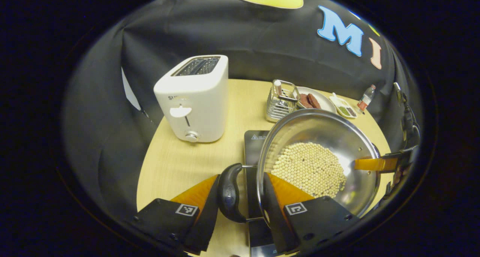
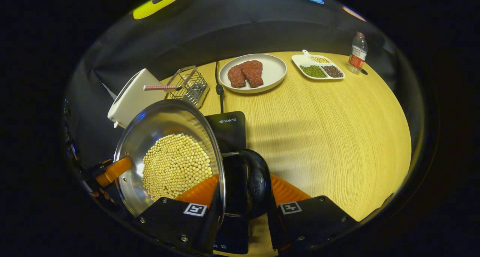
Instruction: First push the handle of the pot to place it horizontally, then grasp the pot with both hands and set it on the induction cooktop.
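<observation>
Pot (image 1: pixel 318 155) of beans hangs over the induction cooktop (image 1: pixel 255 140), one loop handle (image 1: pixel 229 192) clamped in the left gripper (image 1: pixel 240 202), the opposite handle (image 2: pixel 257 182) in the right gripper (image 2: pixel 243 197), handle axis spanning gripper to gripper, cooktop directly beneath.

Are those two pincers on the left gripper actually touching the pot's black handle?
Touching. In the left gripper view, the left gripper straddles the pot at its black handle: one finger lies against the handle's outer side, the other inside the rim.

We see a pale wooden counter (image 2: pixel 318 137) bearing a white toaster (image 1: pixel 193 97), wire rack (image 1: pixel 279 101), round white plate (image 2: pixel 273 67), divided white dish (image 2: pixel 318 67), plastic bottle (image 2: pixel 357 52) along the top, and a black induction cooktop (image 2: pixel 228 127) at centre.
</observation>
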A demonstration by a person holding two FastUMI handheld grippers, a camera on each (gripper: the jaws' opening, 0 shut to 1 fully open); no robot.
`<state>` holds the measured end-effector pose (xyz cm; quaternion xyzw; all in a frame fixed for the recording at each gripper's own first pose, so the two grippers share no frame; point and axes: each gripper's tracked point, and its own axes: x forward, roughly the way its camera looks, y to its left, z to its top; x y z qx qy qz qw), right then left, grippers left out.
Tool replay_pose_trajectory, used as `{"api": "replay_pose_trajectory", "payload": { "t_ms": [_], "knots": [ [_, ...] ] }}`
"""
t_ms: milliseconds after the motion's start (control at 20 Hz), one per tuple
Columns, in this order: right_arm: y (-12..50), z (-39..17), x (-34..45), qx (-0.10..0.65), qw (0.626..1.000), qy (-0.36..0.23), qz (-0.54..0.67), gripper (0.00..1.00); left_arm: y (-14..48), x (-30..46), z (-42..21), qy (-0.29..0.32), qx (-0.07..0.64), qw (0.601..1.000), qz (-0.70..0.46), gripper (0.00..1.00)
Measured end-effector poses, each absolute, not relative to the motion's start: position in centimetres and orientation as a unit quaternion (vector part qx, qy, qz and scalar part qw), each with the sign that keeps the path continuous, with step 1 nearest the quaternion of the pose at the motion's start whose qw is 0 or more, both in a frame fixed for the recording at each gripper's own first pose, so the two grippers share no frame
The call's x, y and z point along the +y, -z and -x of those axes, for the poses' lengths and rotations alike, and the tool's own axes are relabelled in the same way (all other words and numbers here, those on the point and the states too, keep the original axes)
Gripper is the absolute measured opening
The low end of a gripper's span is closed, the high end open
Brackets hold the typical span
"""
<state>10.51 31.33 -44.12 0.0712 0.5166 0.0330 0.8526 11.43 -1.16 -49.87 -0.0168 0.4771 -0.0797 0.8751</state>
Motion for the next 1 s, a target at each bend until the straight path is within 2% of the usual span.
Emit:
{"api": "replay_pose_trajectory", "payload": {
  "t_ms": [50,100,150,200,300,450,650,1000],
  "knots": [
    [44.0,-10.7,31.1,0.510,0.857,-0.034,-0.068,0.52,49.4,-0.9,-11.5,0.074,0.470,0.880,0.015,0.71],
    [43.5,-11.0,30.5,0.501,0.863,-0.031,-0.060,0.62,48.7,-0.5,-11.8,0.067,0.461,0.885,0.016,0.77],
    [42.8,-11.3,30.1,0.488,0.870,-0.030,-0.054,0.67,47.9,-0.2,-11.8,0.059,0.451,0.890,0.019,0.82],
    [41.9,-11.6,29.6,0.474,0.879,-0.027,-0.050,0.81,46.9,0.3,-12.0,0.050,0.439,0.897,0.023,0.88],
    [40.1,-11.9,29.3,0.448,0.892,-0.037,-0.052,0.94,44.4,1.2,-12.0,0.028,0.410,0.911,0.028,0.89],
    [36.1,-12.6,27.5,0.388,0.920,-0.036,-0.042,0.95,39.9,0.5,-11.8,0.010,0.364,0.931,0.036,0.91],
    [28.9,-12.9,25.1,0.300,0.952,-0.044,-0.044,0.95,32.2,-3.4,-12.0,0.018,0.290,0.957,0.020,0.90],
    [15.6,-10.7,15.8,0.170,0.984,-0.007,-0.044,0.95,19.3,-20.5,-11.5,0.084,0.172,0.981,0.043,0.90]
  ]
}}
